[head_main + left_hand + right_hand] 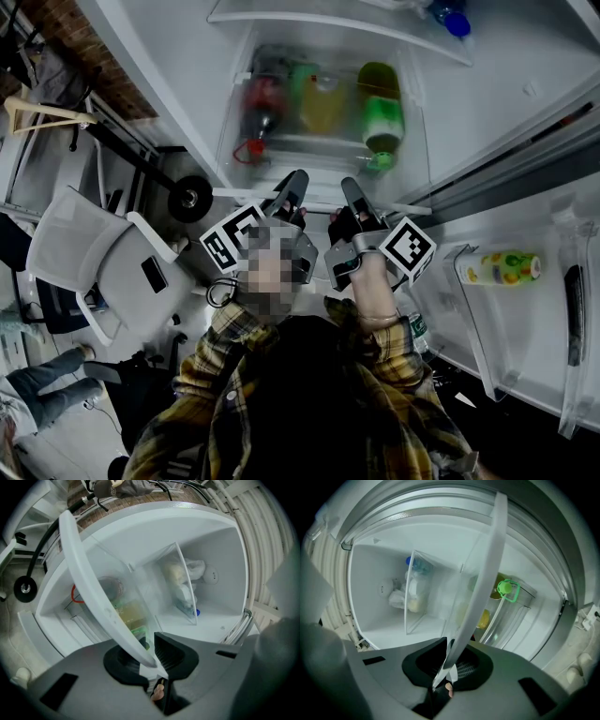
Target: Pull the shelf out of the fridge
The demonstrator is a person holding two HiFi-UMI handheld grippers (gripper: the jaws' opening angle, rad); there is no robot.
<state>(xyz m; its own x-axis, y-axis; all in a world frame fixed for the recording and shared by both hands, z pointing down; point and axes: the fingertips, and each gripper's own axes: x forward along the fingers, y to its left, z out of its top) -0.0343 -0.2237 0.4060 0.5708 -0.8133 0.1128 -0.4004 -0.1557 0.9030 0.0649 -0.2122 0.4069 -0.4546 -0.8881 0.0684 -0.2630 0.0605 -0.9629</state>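
View from above into an open fridge point(525, 56). The left hand-held gripper point(292, 195) and the right hand-held gripper point(354, 199) are each clamped on the white front edge of the clear shelf point(410, 207), side by side near its middle. The shelf lies inside the fridge, above red, yellow and green bottles point(382, 112).

- left grey two-jaw gripper point(295, 190): about level, jaws clamped on white plastic shelf rim point(93, 592)
- right grey two-jaw gripper point(354, 194): level, just beside, clamped on same rim
- right forearm point(375, 298): reaching forward, bare below yellow plaid sleeve point(398, 349)
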